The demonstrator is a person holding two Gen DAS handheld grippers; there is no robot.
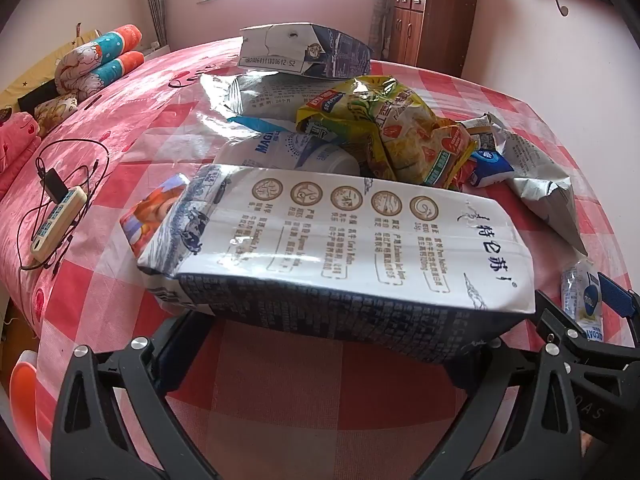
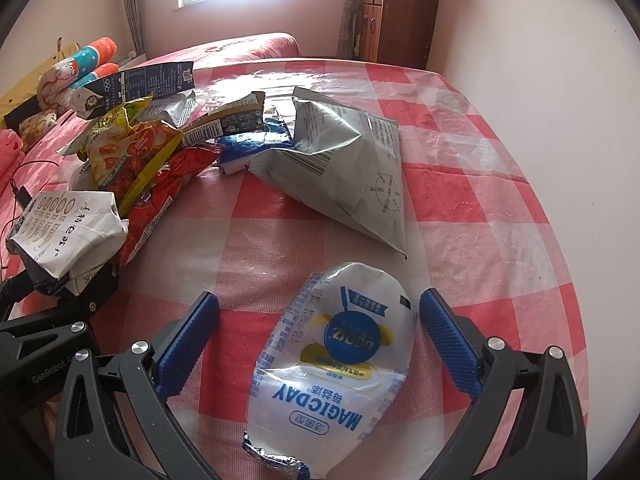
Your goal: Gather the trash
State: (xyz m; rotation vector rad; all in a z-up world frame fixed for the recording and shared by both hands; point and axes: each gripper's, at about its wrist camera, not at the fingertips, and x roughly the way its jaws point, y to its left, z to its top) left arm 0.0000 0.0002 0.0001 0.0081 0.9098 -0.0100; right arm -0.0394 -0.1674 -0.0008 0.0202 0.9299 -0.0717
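- We see a round table (image 2: 460, 184) under a red-and-white checked cloth, with a bed (image 1: 132, 92) behind it and trash piled on the table's left side in the right wrist view.
- We note a flattened white milk carton (image 1: 344, 240) lying on its side just ahead of the left gripper (image 1: 320, 364). The jaws stand wide apart, one either side of the carton's near edge; we can't tell if the pads touch it.
- A crumpled silver bag (image 2: 352, 172) lies flat near the table's middle, apart from the pouch.
- A yellow snack wrapper (image 1: 400, 132) sits on top of the pile, behind the carton.
- A white MAGICDAY pouch (image 2: 340, 348) lies on the cloth between the fingers of the right gripper (image 2: 320, 336). Jaws are spread wide, blue pads (image 2: 448, 340) not pressing on it.
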